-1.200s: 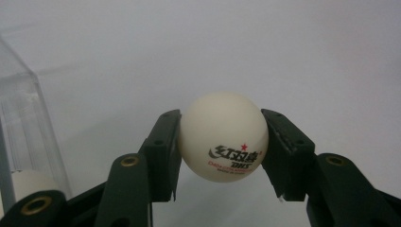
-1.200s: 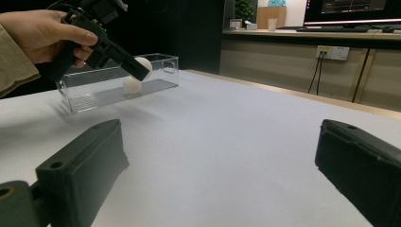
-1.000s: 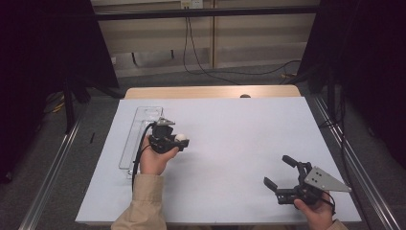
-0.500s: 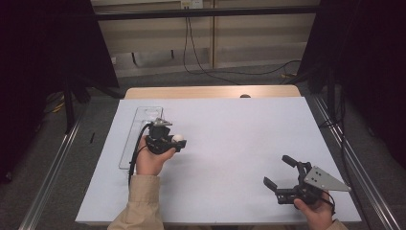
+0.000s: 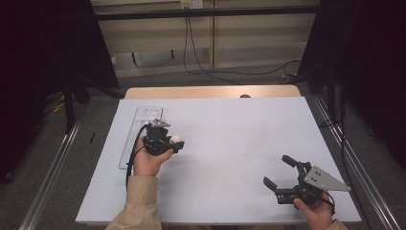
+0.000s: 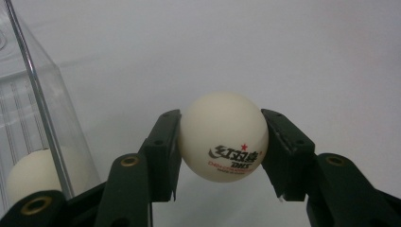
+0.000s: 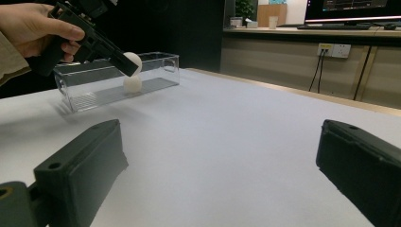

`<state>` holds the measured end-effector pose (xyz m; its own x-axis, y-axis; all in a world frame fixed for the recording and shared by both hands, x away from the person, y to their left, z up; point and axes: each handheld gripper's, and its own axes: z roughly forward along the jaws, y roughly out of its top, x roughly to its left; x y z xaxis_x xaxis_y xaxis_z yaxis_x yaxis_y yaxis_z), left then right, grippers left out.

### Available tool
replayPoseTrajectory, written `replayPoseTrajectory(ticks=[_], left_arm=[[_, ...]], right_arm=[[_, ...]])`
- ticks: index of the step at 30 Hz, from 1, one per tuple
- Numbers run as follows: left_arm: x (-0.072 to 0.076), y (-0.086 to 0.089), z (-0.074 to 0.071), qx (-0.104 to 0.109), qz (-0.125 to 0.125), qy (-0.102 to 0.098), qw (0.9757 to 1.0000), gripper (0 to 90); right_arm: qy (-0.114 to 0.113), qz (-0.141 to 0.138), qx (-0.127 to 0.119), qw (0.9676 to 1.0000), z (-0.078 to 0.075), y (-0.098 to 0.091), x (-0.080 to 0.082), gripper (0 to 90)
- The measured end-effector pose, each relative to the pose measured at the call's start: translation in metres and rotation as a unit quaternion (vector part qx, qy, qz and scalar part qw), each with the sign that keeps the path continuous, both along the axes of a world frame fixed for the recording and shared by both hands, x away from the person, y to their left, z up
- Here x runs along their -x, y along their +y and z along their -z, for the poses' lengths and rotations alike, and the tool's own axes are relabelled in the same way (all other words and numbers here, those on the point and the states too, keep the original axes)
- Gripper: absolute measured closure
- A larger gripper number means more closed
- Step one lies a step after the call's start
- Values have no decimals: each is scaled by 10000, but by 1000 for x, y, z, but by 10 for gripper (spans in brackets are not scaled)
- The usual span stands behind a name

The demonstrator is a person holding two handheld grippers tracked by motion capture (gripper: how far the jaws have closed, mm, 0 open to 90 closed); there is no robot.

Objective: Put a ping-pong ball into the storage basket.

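- While the left gripper (image 5: pixel 176 143) hangs just beside the clear tray (image 5: pixel 130 146), its jaws are clamped on a white ping-pong ball (image 6: pixel 223 136), pads squeezing the ball's two sides.
- Inside the clear tray, a second ball (image 7: pixel 133 83) sits on the floor, near the end by the held one.
- Well away from the tray, at the white sheet's (image 5: pixel 230 143) near corner, the right gripper (image 5: pixel 280 173) rests with jaws spread apart, nothing between them.
- To do this well, I'd judge: carry the ball over the tray's wall, lower it close to the floor before letting go, and pick a spot clear of the second ball so neither bounces out.
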<state>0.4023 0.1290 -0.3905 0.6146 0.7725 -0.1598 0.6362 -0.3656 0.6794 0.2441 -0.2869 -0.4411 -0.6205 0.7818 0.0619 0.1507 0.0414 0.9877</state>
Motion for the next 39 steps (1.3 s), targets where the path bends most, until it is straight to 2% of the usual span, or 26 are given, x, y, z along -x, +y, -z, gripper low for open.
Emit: replayPoseTrajectory(ticks=[39], left_arm=[[1,15,-7,-69,-77,-24,9999,510]], right_arm=[[-22,-5,-8,10000,0,0,0,15]])
